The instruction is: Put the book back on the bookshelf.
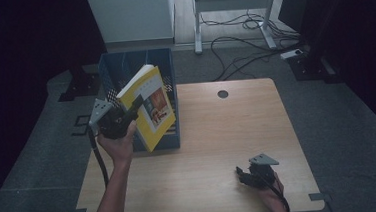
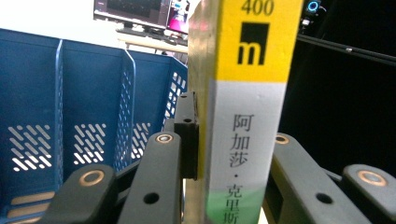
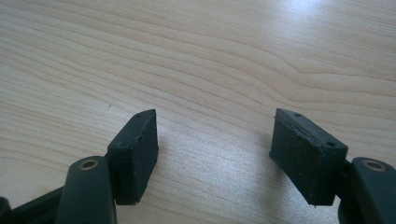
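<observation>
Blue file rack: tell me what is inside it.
The blue file rack shows bare dividers and slotted walls. The yellow book, held up by the left gripper, covers its front right part, so that stays unseen.

My left gripper (image 1: 135,105) covers part of the book (image 1: 152,106) cover in the high view. The book hides part of the blue rack (image 1: 118,66) behind it. In my left gripper view the spine (image 2: 247,116) is cut off top and bottom, and its lowest characters blur.
</observation>
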